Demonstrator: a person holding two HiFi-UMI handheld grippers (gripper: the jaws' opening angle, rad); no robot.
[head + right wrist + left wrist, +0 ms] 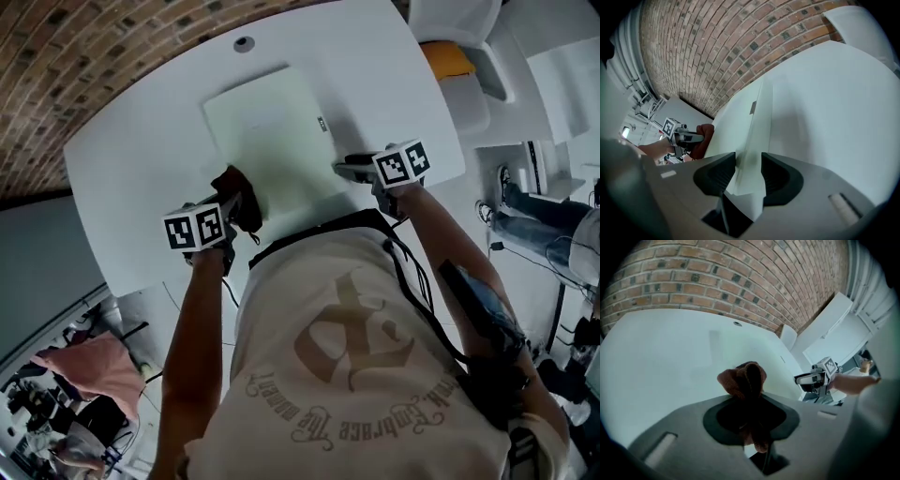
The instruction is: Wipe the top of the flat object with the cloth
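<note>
Left of flat object: bare table (131, 159), open out to its left edge.
Far side: clear table past the flat object (272, 131) except for a small round grommet (244, 43); brick wall (717, 282) closes it off beyond.
Near-left corner: left hand-held gripper (236, 208) with the bunched cloth (234, 187) stands in the way.
Near-right corner: right hand-held gripper (349, 170) is clamped on the flat object's edge.
Right: chair (459, 66) stands just off the table.

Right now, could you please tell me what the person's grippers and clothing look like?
The left gripper and right gripper have grey bodies, black-lined jaws and a white cube with black square markers each. The person wears a beige short-sleeved T-shirt with a brown emblem.
</note>
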